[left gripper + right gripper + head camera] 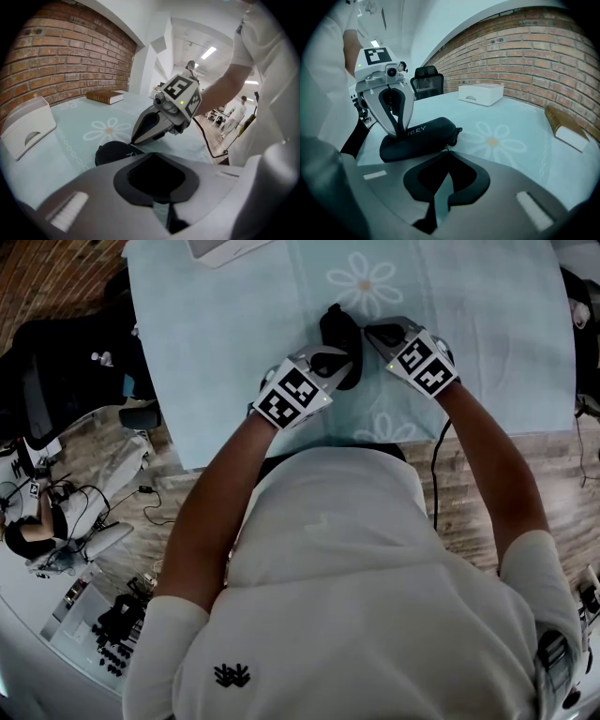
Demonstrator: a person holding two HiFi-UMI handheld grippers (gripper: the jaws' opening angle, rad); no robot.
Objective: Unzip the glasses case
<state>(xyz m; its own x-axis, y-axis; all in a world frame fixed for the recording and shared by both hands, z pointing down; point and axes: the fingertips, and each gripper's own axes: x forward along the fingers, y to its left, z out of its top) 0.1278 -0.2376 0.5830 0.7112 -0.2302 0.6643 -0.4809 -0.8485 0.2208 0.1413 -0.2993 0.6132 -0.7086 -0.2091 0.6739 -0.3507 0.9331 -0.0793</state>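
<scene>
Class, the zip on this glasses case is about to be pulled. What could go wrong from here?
1. The left gripper pinches only one end of the glasses case, so the case may swivel or slip free when the zip is pulled.
2. The right gripper seems to have just its tips on the small zip pull; they may slide off.

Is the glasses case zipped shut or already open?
Shut, as far as shown: in the right gripper view the glasses case has its halves together with no gap, zipper pull at its end.
</scene>
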